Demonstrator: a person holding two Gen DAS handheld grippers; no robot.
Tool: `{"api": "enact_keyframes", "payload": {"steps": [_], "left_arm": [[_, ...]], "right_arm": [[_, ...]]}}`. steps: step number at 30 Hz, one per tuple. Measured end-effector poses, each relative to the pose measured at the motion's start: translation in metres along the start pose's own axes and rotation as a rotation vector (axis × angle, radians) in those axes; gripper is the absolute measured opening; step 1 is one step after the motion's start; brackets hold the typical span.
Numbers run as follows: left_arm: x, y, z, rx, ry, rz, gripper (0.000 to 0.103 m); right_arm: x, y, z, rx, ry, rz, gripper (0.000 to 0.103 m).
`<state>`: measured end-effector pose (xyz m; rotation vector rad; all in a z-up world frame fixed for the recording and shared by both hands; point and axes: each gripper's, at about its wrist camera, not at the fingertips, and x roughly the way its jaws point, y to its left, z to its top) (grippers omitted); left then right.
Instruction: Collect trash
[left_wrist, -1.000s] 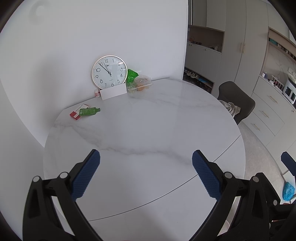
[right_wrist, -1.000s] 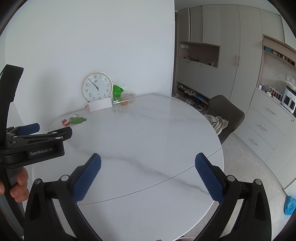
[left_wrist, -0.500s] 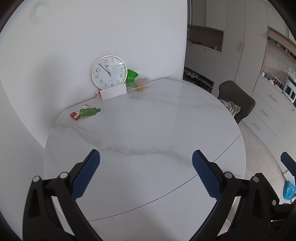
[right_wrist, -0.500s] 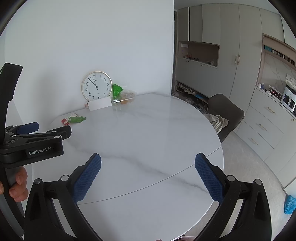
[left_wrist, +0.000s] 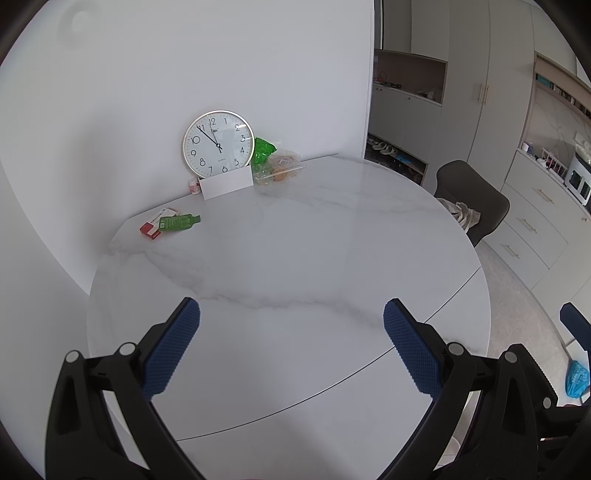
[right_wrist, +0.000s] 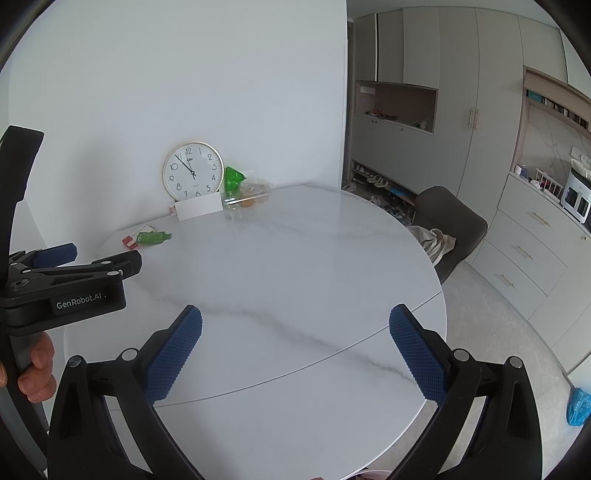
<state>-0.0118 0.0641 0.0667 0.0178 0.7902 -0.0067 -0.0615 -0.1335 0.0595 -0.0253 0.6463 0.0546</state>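
Note:
A green sachet (left_wrist: 179, 222) lies on a red and white box (left_wrist: 155, 225) at the far left of the round marble table (left_wrist: 295, 258). A green wrapper (left_wrist: 263, 149) and a clear plastic container (left_wrist: 280, 168) holding food scraps sit against the wall beside the clock. My left gripper (left_wrist: 291, 339) hovers open over the near part of the table with nothing between its fingers. My right gripper (right_wrist: 295, 345) is open too, equally empty. The left gripper (right_wrist: 70, 258) shows from the side in the right wrist view, with a hand (right_wrist: 37, 369) on it.
A wall clock (left_wrist: 218, 142) leans on the wall behind a white card (left_wrist: 227, 184); a small pink-capped bottle (left_wrist: 193, 184) stands left of it. A dark chair (left_wrist: 476, 195) with cloth stands at the table's right. Cabinets line the right wall. A blue bag (left_wrist: 576, 378) lies on the floor.

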Motion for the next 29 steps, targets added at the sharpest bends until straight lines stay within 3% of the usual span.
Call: {"api": "enact_keyframes", "payload": {"steps": [13,29], "left_arm": [[0.003,0.002,0.0,-0.02,-0.014,-0.019,0.095],[0.01,0.001,0.0,-0.024,0.024,-0.049,0.095]], "right_arm": [[0.0,-0.001,-0.005,-0.001,0.002,-0.002,0.101],[-0.002,-0.002,-0.009,-0.001,0.008,-0.002,0.101]]}}
